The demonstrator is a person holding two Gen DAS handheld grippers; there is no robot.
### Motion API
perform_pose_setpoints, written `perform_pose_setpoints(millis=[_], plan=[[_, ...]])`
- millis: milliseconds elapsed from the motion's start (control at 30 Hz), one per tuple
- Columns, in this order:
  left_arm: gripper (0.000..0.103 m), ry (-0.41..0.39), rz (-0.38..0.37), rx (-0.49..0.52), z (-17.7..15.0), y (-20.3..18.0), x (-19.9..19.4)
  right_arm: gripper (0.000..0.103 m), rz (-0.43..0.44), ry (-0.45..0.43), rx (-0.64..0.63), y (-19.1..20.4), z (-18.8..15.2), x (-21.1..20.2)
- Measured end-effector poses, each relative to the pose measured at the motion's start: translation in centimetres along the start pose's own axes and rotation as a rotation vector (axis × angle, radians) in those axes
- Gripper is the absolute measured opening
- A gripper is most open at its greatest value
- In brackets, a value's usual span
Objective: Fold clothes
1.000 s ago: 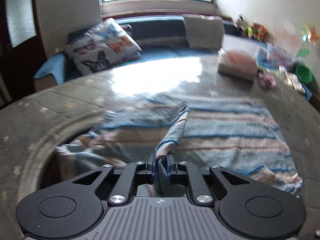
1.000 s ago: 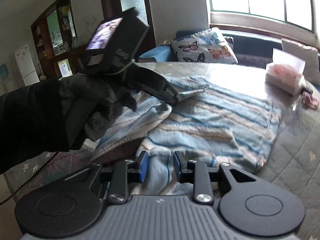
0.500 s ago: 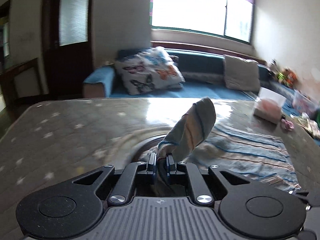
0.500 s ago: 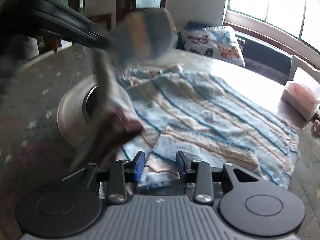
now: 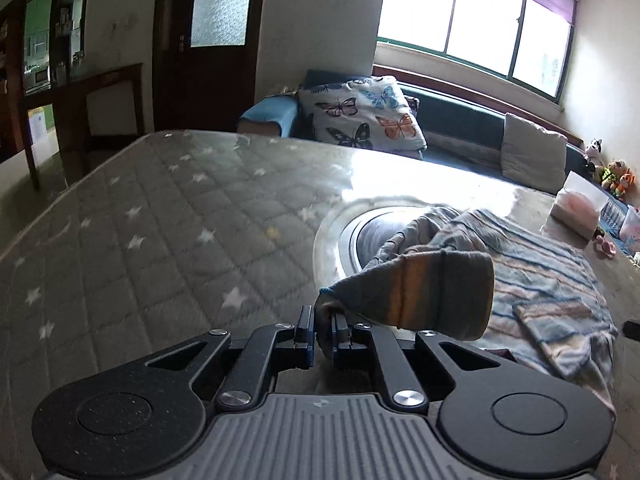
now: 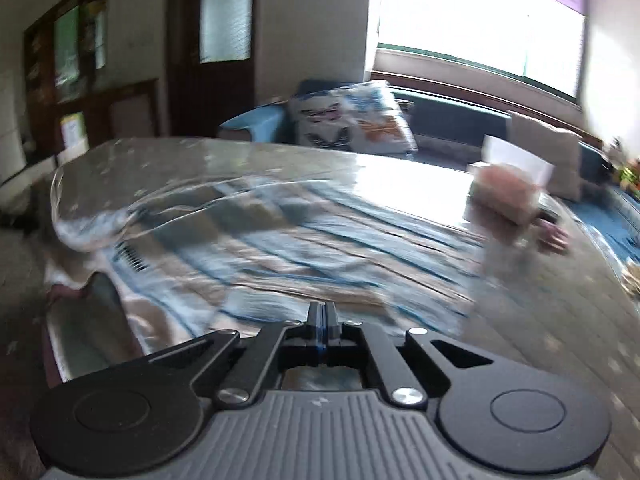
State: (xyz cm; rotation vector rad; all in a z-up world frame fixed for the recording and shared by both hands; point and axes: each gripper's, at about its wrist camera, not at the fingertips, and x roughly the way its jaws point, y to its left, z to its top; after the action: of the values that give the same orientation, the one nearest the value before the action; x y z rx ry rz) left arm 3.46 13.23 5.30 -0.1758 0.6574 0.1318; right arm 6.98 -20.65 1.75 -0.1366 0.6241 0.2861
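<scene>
A blue, beige and pink striped garment point(image 5: 540, 280) lies spread on the quilted star-pattern table point(image 5: 160, 220). My left gripper point(image 5: 322, 316) is shut on one end of it. That held part point(image 5: 432, 292) hangs stretched to the right, just above the table, and joins the rest of the cloth. In the blurred right wrist view the garment point(image 6: 320, 248) fills the middle. My right gripper point(image 6: 323, 312) is shut right at its near edge, pads together, with no cloth visibly between them.
A round metal-rimmed inset point(image 5: 352, 236) in the table is partly under the garment. A clear box with pink contents point(image 5: 576, 208) and a small pink item point(image 5: 604, 246) sit at the table's far right. Behind are a sofa with a butterfly pillow point(image 5: 360, 116) and a chair.
My left gripper has swung left and up, pulling the held end off the spread cloth. My right gripper's jaws have gone from open to shut. The left hand has left the right wrist view.
</scene>
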Motion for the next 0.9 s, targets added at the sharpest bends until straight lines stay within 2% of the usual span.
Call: perform_pose_setpoints(millis=[67, 133, 233, 433, 567, 700, 767, 800, 833, 900], plan=[[0.008, -0.002, -0.015, -0.002, -0.6, 0.1, -0.8, 0.000, 0.000, 0.005, 0.017, -1.0, -0.4, -1.3], [0.008, 0.000, -0.017, -0.003, -1.4, 0.1, -1.5, 0.006, 0.032, 0.010, -0.005, -0.4, -0.4, -1.2], [0.008, 0.010, -0.012, -0.013, -2.5, 0.5, -2.3, 0.007, 0.085, 0.017, -0.043, 0.7, -0.3, -0.9], [0.009, 0.040, 0.001, -0.035, -4.0, 1.7, -2.8, 0.024, 0.168, 0.059, -0.129, 3.8, 1.6, 3.5], [0.009, 0.062, 0.006, -0.016, -4.9, 1.8, -2.5, 0.033, 0.174, 0.110, -0.166, 4.8, 2.0, 6.6], [0.013, 0.066, 0.006, 0.035, -5.5, 1.2, -2.5, 0.032, 0.167, 0.140, -0.182, 5.0, 1.5, 8.2], [0.015, 0.056, 0.001, 0.074, -5.7, 0.7, -2.6, 0.023, 0.163, 0.141, -0.158, 4.5, 1.5, 8.3], [0.021, 0.047, 0.000, 0.096, -5.7, 0.4, -2.7, 0.012, 0.158, 0.141, -0.148, 4.4, 1.5, 8.2], [0.026, 0.037, 0.000, 0.119, -5.8, 0.1, -2.9, 0.007, 0.152, 0.141, -0.139, 4.2, 1.4, 8.1], [0.045, 0.011, -0.007, 0.177, -6.0, -0.6, -3.3, 0.004, 0.141, 0.134, -0.124, 3.9, 1.3, 7.7]])
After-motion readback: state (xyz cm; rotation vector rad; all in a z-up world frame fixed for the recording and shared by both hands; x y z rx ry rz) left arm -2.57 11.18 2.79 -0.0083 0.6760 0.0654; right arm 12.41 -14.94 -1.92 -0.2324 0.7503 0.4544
